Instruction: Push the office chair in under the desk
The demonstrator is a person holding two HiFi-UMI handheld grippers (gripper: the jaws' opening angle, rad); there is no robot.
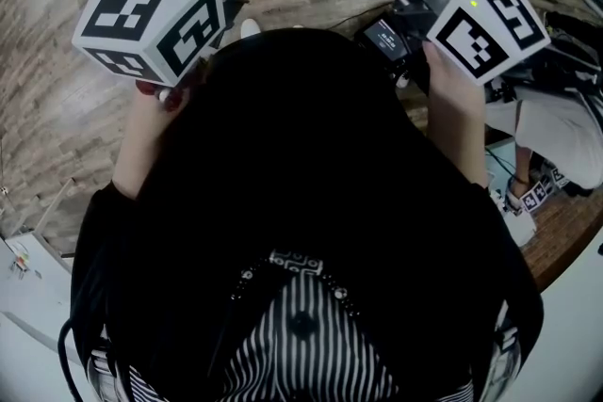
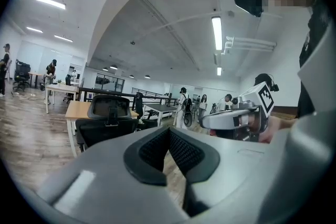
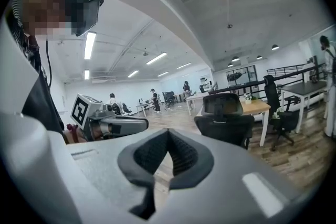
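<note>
A black office chair (image 2: 107, 119) with a headrest stands some way ahead, in front of a light wooden desk (image 2: 77, 109); it also shows in the right gripper view as the chair (image 3: 227, 122) before the desk (image 3: 258, 107). My left gripper (image 2: 169, 138) is shut with nothing between its jaws. My right gripper (image 3: 168, 140) is shut and empty too. Both are held up side by side, well away from the chair. In the head view only their marker cubes show, the left cube (image 1: 151, 14) and the right cube (image 1: 485, 25), above my dark clothing.
A wooden plank floor (image 1: 57, 108) lies below. Several people (image 2: 184, 107) stand among other desks (image 2: 157, 108) and chairs further back. Another black chair (image 3: 278, 107) sits at the right. A seated person's leg and shoe (image 1: 523, 202) are close on my right.
</note>
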